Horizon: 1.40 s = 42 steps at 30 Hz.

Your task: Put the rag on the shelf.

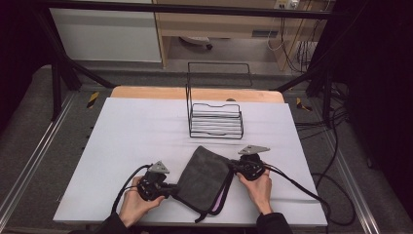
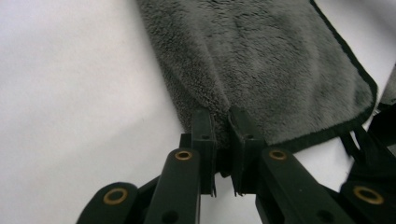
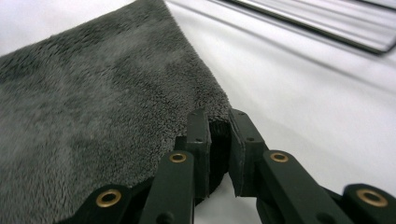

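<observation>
A grey towel [image 1: 204,178] lies folded on the near middle of the white table [image 1: 131,141], its dark-trimmed edges (with a sliver of purple showing beneath) toward the near side. The left gripper [image 1: 171,190] pinches the towel's left edge, jaws clamped on the plush fabric [image 2: 261,70]. The right gripper [image 1: 234,169] bites the towel's right edge [image 3: 93,116] the same way. A black wire rack [image 1: 215,117] stands farther back, well apart from the towel.
</observation>
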### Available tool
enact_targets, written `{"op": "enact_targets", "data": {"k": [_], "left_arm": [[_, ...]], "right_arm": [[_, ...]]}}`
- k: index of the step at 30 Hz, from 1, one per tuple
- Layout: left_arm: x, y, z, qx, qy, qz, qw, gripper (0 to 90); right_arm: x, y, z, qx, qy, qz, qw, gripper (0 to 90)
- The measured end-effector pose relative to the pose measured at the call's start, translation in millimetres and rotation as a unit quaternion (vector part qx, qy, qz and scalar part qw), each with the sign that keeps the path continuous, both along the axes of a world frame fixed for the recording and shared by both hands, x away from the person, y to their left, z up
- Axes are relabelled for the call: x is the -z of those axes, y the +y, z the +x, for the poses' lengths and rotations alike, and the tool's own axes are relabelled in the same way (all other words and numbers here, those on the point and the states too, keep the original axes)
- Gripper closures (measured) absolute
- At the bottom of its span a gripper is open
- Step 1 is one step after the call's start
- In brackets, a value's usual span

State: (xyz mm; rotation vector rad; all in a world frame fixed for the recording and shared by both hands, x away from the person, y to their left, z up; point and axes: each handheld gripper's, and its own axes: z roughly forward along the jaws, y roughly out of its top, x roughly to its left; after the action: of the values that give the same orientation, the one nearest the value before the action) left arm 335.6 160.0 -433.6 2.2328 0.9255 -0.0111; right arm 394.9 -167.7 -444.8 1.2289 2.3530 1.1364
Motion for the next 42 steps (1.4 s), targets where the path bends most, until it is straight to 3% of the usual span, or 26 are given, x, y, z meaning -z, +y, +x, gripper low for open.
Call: {"op": "enact_targets", "data": {"k": [9,17,27,31,34,35,39,42], "left_arm": [[0.4,6.1,-18.6,-0.012,0.0,-0.007,0.9999,81.9],[1.7,7.0,-29.1,-0.02,0.002,-0.016,0.9997,81.8],[3.3,9.2,-28.5,-0.023,0.002,-0.025,0.9994,79.1],[0.4,13.1,-26.5,-0.018,-0.005,-0.021,0.9996,72.4],[-3.0,18.8,-23.5,-0.022,-0.018,-0.018,0.9995,61.0],[-4.2,20.8,-22.3,-0.026,-0.022,-0.019,0.9992,61.0],[-6.8,28.8,-16.2,-0.036,-0.036,-0.023,0.9984,48.7],[-8.0,34.6,-12.3,-0.048,-0.056,-0.017,0.9971,42.8]], "right_arm": [[-3.0,28.5,23.4,-0.033,-0.012,0.007,0.9994,80.2],[-7.2,48.3,34.2,-0.053,-0.021,0.006,0.9983,80.2],[-0.6,51.4,38.6,-0.063,-0.022,-0.004,0.9977,77.8],[-4.7,48.4,35.5,-0.062,-0.032,-0.001,0.9975,69.8],[-12.6,39.3,28.0,-0.056,-0.038,0.015,0.9976,52.7],[-12.6,39.3,28.0,-0.056,-0.038,0.015,0.9976,52.7],[-18.9,27.1,16.5,-0.054,-0.035,0.03,0.9975,38.9],[-20.7,21.5,0.9,-0.065,-0.022,0.039,0.9969,39.3]]}}
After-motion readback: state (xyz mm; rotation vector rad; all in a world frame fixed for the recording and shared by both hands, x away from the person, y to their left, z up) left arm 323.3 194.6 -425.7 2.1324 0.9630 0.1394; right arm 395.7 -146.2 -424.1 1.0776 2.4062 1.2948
